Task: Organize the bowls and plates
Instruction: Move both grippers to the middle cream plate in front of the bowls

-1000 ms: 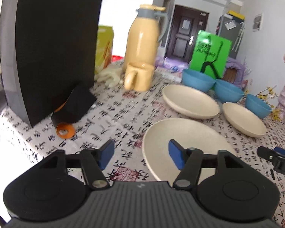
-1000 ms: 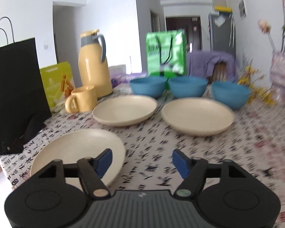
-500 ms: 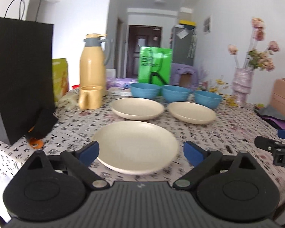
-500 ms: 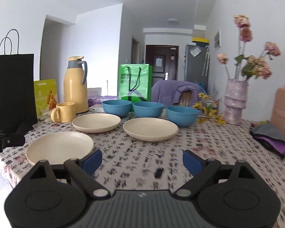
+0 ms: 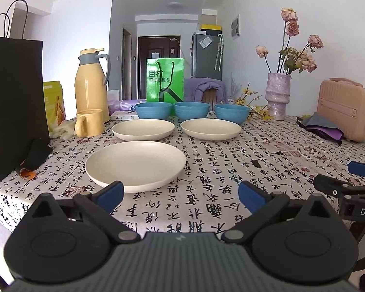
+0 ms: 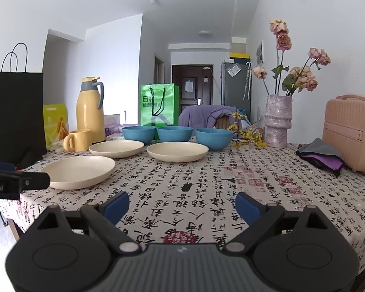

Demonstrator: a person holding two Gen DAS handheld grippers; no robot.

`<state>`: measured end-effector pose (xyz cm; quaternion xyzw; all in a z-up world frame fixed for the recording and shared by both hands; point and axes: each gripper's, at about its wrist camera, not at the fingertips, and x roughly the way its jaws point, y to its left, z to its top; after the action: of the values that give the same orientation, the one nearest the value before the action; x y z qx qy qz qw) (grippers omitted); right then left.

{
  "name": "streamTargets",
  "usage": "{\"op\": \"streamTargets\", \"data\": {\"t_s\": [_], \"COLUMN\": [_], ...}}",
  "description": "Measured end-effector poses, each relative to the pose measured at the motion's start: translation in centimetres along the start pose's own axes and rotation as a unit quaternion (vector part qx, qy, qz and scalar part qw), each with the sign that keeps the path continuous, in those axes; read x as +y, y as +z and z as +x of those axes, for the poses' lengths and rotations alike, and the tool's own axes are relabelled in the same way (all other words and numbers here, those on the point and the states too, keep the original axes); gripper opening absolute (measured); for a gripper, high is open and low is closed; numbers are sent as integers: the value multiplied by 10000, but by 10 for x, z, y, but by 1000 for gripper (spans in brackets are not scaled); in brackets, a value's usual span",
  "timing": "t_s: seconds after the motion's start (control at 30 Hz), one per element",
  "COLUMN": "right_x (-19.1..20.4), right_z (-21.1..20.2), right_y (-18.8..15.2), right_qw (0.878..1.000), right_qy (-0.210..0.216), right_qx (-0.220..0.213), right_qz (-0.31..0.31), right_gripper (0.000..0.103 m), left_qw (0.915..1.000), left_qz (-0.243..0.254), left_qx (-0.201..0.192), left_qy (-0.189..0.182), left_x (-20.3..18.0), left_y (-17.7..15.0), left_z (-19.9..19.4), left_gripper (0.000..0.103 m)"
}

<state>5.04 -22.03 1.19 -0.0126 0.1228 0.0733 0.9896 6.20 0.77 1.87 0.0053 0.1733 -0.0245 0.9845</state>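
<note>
Three cream plates lie on the patterned tablecloth: a near plate [image 5: 135,165] [image 6: 77,171] and two farther ones [image 5: 143,129] [image 5: 210,127]. Behind them stands a row of three blue bowls [image 5: 153,110] [image 5: 191,109] [image 5: 231,113]. My left gripper [image 5: 180,192] hovers just short of the near plate, its jaws opening with nothing between them. My right gripper [image 6: 182,203] is over bare cloth to the right of the plates, its jaws also opening and empty. Each wrist view catches a finger of the other gripper at its edge.
A black paper bag [image 5: 14,102], a yellow thermos [image 5: 91,85] and a mug [image 5: 90,123] stand at the left. A green bag [image 5: 165,80] is behind the bowls. A vase of flowers [image 5: 278,96], a pink case [image 5: 345,112] and folded cloths [image 5: 323,127] sit at the right.
Both grippers have drawn back from the plates and swung to face the table squarely. Both pairs of jaws have widened, and more of the table now shows.
</note>
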Motion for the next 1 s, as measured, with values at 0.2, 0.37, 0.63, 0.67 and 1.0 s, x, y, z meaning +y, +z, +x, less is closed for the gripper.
{"op": "streamTargets", "data": {"t_s": [0.2,0.37,0.63,0.67,1.0], "right_x": [-7,-9,-16,-18,-38], "right_z": [-2,4,27,31,82], "right_y": [1,0,9,12,39], "right_qw": [9999,9998,9997,9996,9988], "right_qy": [-86,-116,-147,-155,-249], "right_qx": [-73,-20,89,100,225], "right_qz": [92,131,187,199,360], "right_gripper": [94,94,94,94,94], "left_qw": [10000,10000,9999,9999,9997], "left_qz": [26,38,25,10,-14], "left_qx": [-31,3,90,103,177], "left_qy": [-5,-12,-67,-83,-153], "left_x": [-2,-3,-5,-5,-8], "left_y": [4,6,21,24,57], "left_z": [1,8,33,37,89], "left_gripper": [102,102,102,102,102]}}
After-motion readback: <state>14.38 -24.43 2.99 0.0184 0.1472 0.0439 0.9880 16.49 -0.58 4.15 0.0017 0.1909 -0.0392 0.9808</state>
